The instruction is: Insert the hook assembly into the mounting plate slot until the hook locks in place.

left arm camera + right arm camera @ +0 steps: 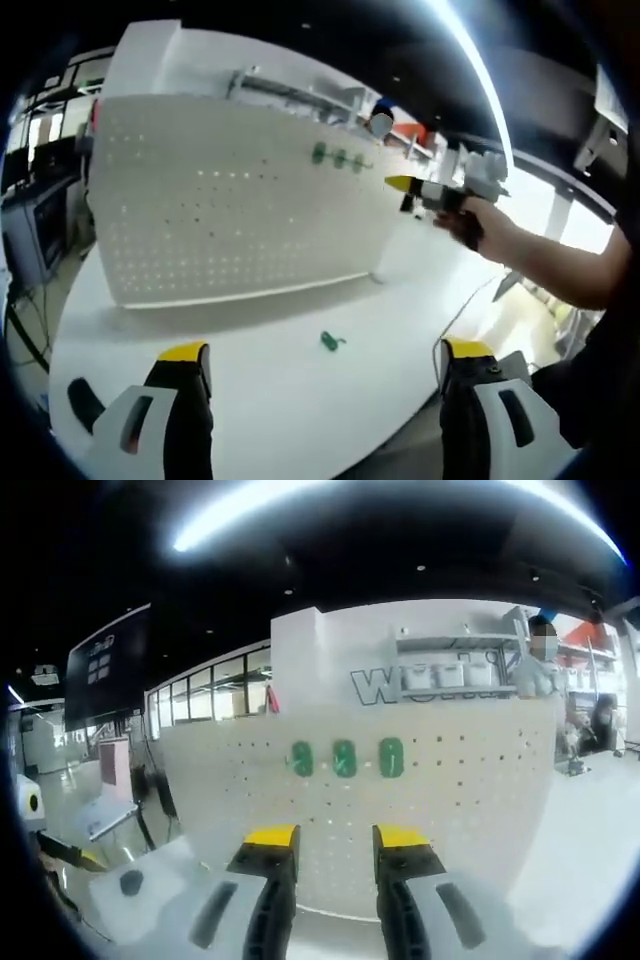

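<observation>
Lying loose on the white round table, a small green plastic hook piece rested near the foot of the upright white perforated mounting board, apart from both grippers. Three green hooks already sat in a row high on that board, toward its right edge in the left gripper view.

The left gripper, black with yellow tips, stood spread wide and empty over the table's near edge, the loose hook roughly between and beyond its jaws. The right gripper faced the board just below the mounted row; its jaws stood a narrow gap apart with nothing visible between them. In the left gripper view it appeared held in a person's hand close to the board's right edge.

Judged from its size, the loose hook would be light, stiff and somewhat slippery. A grip across its flat body, leaving the insertion end free, appeared advisable. Fine detail of the piece could not be made out.
</observation>
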Demonstrator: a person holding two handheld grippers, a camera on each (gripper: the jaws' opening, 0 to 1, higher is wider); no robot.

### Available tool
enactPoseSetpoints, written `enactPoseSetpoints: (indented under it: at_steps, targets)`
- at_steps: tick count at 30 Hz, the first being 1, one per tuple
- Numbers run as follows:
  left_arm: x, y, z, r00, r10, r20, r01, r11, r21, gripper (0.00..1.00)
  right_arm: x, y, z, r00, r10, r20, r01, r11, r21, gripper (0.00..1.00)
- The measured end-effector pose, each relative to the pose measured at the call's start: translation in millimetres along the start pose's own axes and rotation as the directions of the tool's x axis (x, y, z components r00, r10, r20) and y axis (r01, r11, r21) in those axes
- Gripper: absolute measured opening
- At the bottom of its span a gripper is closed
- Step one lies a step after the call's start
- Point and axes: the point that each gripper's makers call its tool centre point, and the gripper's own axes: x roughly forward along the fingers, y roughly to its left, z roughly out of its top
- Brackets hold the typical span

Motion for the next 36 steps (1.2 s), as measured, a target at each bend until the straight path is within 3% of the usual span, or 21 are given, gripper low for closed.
enactPoseSetpoints:
  at_steps: [10, 14, 19, 22, 25, 36]
  targets:
    - [-3, -5.7, -11.9, 1.0, -0.003, -0.023, 0.002, 1.0, -0.008, 0.95, -35, 22, -71.8, 0.986, 0.053, -0.161, -0.048, 0.998, 0.032, 0.29]
    - [-4, -6.7, -15.6, 1.0, -0.004, -0.031, 0.004, 1.0, -0.013, 0.95, -46, 32, -88.9, 0.977, 0.074, -0.199, -0.068, 0.997, 0.036, 0.3]
    - [-5, -8.1, -20.4, 0.999, -0.005, -0.045, 0.005, 1.0, -0.014, 0.95, -64, 44, -120.5, 0.957, 0.118, -0.266, -0.107, 0.993, 0.055, 0.3]
    - [-4, -10.0, -23.6, 0.998, -0.009, -0.054, 0.008, 1.0, -0.011, 0.95, -78, 46, -134.7, 0.952, 0.113, -0.285, -0.093, 0.992, 0.083, 0.3]
    - [0, -10.2, -29.6, 0.997, -0.011, -0.08, 0.012, 1.0, 0.011, 0.95, -94, 50, -152.6, 0.935, 0.126, -0.333, -0.104, 0.991, 0.084, 0.3]
    - [15, -21.1, -42.9, 0.989, -0.049, -0.138, 0.053, 0.998, 0.029, 0.94, -135, 43, -179.1, 0.905, 0.105, -0.412, -0.065, 0.992, 0.111, 0.3]
